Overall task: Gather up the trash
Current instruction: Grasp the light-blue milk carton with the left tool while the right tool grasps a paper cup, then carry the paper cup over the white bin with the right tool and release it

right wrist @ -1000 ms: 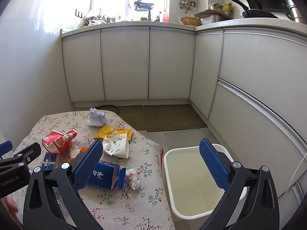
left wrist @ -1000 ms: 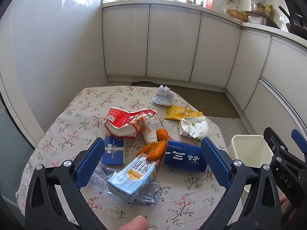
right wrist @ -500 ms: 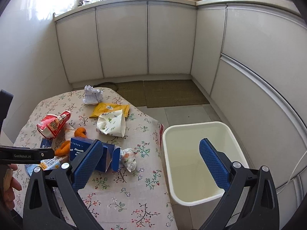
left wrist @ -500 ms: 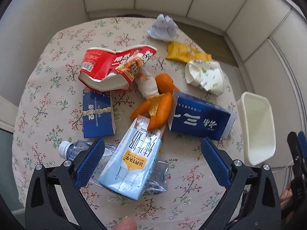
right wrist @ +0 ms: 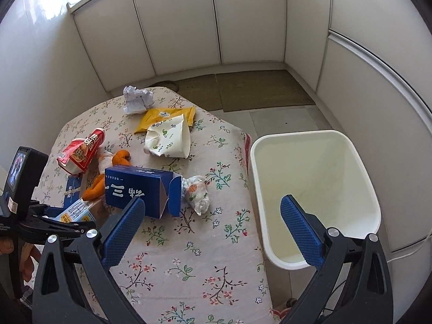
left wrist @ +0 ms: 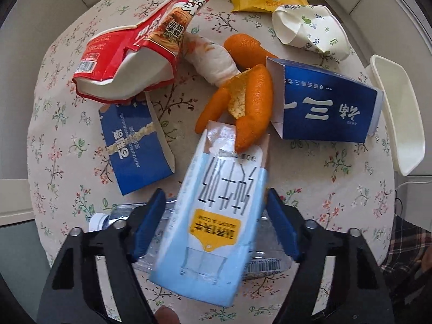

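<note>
Pale blue milk carton point(left wrist: 216, 216) lying on a clear plastic bottle point(left wrist: 113, 217) on the floral bench point(right wrist: 189, 256), left gripper point(left wrist: 214, 226) jaws just closing around it, pads apparently not yet pressing, right gripper point(right wrist: 213, 232) jaws wide open and empty, white bin point(right wrist: 313, 189) beside the bench.

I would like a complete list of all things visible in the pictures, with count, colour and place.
milk carton: 1, light blue, between left pads
plastic bottle: 1, clear, under carton
boxes: 2, dark blue, table middle
noodle cup: 1, red, crushed
orange peel: 1, orange
paper cup: 1, white
wrapper: 1, yellow
bin: 1, white, beside table
left gripper: jaws just closing round carton
right gripper: open
</note>
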A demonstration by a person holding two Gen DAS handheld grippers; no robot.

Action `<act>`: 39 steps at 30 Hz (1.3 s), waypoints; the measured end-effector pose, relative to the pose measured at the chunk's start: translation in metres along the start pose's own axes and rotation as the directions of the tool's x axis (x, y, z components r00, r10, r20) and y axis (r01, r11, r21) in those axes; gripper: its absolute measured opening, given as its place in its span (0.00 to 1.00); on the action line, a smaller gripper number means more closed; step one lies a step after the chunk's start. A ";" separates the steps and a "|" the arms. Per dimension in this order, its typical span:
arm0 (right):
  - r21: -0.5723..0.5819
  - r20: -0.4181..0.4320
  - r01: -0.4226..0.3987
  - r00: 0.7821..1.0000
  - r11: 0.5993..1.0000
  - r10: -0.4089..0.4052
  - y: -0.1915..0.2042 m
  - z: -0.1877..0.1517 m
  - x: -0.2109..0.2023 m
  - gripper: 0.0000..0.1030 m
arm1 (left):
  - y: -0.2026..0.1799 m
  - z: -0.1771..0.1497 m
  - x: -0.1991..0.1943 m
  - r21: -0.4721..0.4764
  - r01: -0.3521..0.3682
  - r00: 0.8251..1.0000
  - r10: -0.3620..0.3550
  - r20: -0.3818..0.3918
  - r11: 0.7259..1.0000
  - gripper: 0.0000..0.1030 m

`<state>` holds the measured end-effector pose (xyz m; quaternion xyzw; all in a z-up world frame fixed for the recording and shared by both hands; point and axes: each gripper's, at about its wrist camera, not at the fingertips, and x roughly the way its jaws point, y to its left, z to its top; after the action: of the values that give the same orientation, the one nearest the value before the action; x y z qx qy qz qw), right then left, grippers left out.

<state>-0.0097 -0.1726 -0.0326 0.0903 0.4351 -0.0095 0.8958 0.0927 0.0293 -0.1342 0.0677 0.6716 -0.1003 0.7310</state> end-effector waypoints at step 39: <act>0.068 -0.168 -0.317 0.931 0.946 0.324 0.036 0.083 0.141 0.04 | 0.061 -0.060 -0.117 -0.167 0.204 0.922 -0.133 0.363 0.965 0.55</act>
<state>0.1461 -0.1422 -0.0867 0.1783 0.4919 0.1362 0.8413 0.0399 0.1088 -0.0248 -0.0837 0.5416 -0.1051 0.8298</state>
